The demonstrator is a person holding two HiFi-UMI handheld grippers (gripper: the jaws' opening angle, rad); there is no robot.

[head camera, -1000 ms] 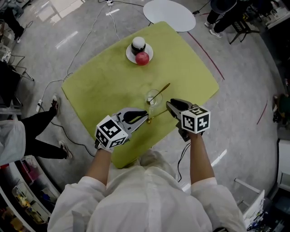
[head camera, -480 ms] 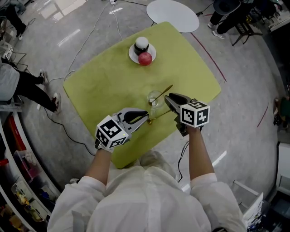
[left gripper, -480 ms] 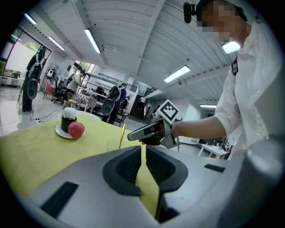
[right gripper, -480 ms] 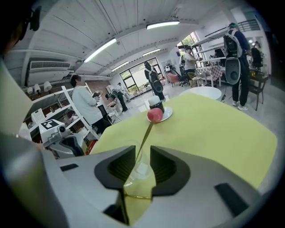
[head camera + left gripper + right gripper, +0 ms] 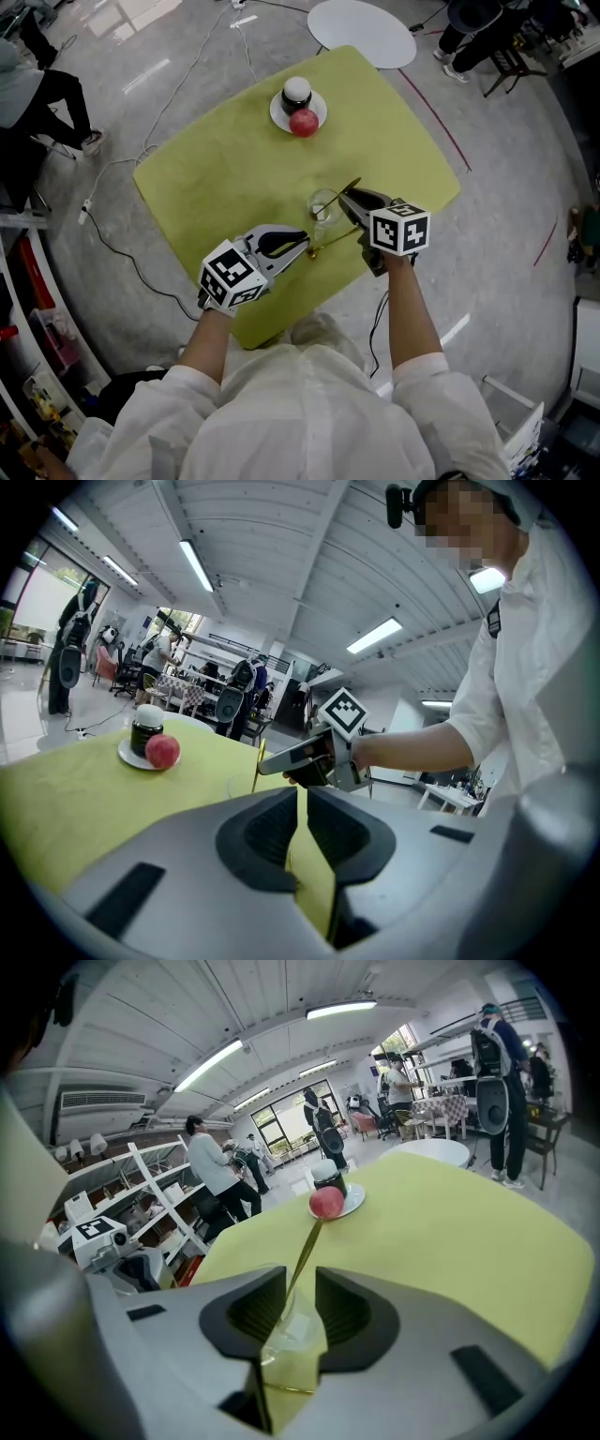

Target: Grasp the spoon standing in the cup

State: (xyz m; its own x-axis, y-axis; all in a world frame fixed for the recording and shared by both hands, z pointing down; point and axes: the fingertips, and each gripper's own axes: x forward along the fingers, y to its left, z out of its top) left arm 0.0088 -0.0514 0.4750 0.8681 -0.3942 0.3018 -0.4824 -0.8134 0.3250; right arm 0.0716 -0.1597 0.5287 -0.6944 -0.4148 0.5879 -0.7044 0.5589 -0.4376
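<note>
A clear glass cup (image 5: 322, 203) stands mid-table with a gold spoon (image 5: 345, 187) leaning in it, handle up and to the right. My right gripper (image 5: 347, 199) is open at the cup. In the right gripper view the spoon's handle (image 5: 305, 1255) rises between the jaws, close to the left pad, with the cup (image 5: 292, 1335) below. The jaws have just been closing slightly and do not press the handle. My left gripper (image 5: 302, 246) sits near the front edge, jaws nearly together on a second gold spoon (image 5: 333, 239) that sticks out from its tips.
A white plate (image 5: 281, 114) at the far side of the yellow-green table (image 5: 216, 169) carries a red apple (image 5: 303, 123) and a dark jar (image 5: 297, 92) with a white lid. A white round table (image 5: 361, 30) stands beyond. Cables and people are on the floor around.
My right gripper has moved up and left to the cup, so the spoon's handle now lies between its jaws. The left gripper has stayed put. A person at the left has walked off.
</note>
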